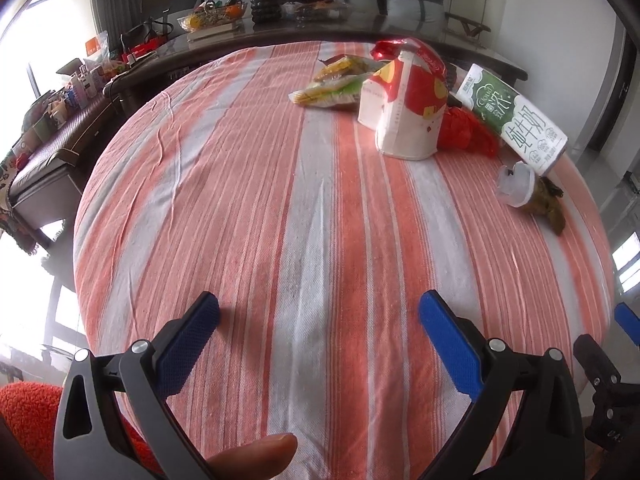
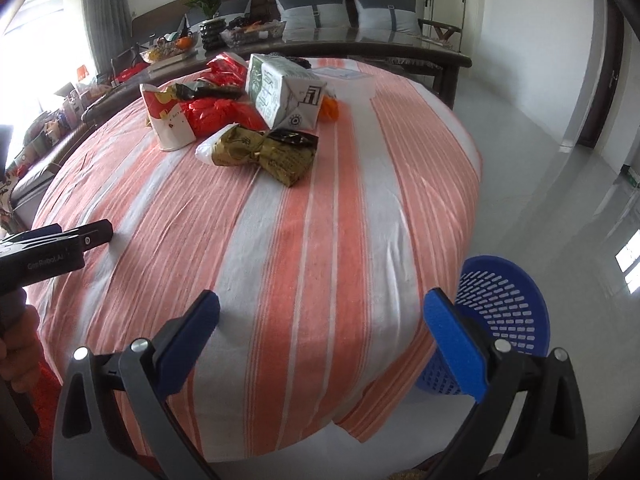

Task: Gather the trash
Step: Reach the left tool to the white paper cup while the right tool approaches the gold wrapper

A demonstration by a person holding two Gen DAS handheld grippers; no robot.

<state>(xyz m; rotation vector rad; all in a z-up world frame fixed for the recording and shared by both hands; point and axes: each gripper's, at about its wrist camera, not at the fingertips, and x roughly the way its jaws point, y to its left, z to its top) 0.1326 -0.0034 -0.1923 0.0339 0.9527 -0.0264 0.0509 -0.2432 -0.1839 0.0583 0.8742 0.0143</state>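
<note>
Trash lies at the far side of a round table with an orange-and-white striped cloth (image 1: 280,220): a white-and-red paper cup (image 1: 404,112), a green-and-white milk carton (image 1: 516,116), a red plastic bag (image 1: 464,132), yellow-green snack wrappers (image 1: 336,84), a clear plastic lid (image 1: 516,184) and a gold-brown wrapper (image 2: 260,152). The cup (image 2: 168,120), the carton (image 2: 280,92) and the red bag (image 2: 216,114) also show in the right wrist view. My left gripper (image 1: 320,312) is open and empty above the near cloth. My right gripper (image 2: 322,312) is open and empty at the table's near right edge.
A blue perforated basket (image 2: 500,312) stands on the floor below the table's right edge. A dark long table (image 2: 360,46) with fruit, a plant and clutter runs behind. A sofa with grey cushions (image 2: 312,10) lines the wall. An orange fuzzy seat (image 1: 28,412) is at lower left.
</note>
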